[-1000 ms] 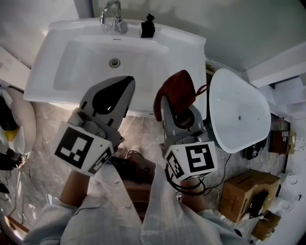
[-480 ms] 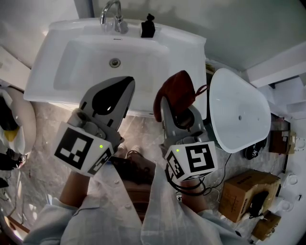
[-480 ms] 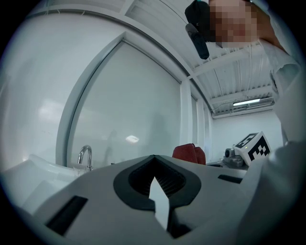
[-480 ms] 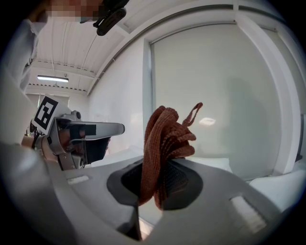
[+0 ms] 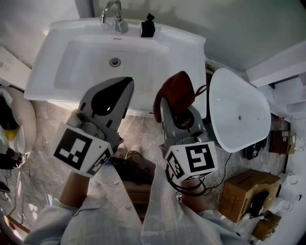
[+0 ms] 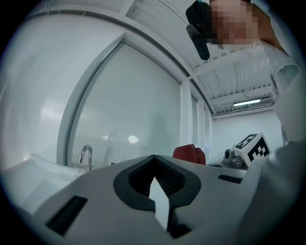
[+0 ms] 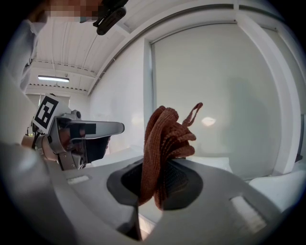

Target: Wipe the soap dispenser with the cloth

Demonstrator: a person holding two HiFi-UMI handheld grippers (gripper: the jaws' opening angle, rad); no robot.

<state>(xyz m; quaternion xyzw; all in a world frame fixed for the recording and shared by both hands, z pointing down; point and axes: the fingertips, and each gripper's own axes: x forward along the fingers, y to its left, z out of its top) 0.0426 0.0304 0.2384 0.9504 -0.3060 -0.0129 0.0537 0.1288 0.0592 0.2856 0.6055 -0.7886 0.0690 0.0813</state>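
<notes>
Tap is seen at the back rim of a white sink, with the drain below it in the basin. Just right of the tap, the black dispenser is stood upright on the same rim, well apart from both grippers and touched by neither.

Nearer the person, the left gripper is held over the front edge of the sink, pointed up and away. Its jaws are seen closed tip to tip, with only a thin sliver of light left between the dark pads, and nothing is gripped in them.

Just beside it, the right gripper is held at about the same height, also over the front edge of the sink. Its jaws are closed on a red-brown knitted cloth, which is bunched up between the pads; most of it is pushed out beyond the tips, and a small loop is seen sticking up from its top. The cloth is kept clear of the dispenser.

Further right, a white oval lid is seen close beside the right gripper, and a cardboard box is set on the floor below it
</notes>
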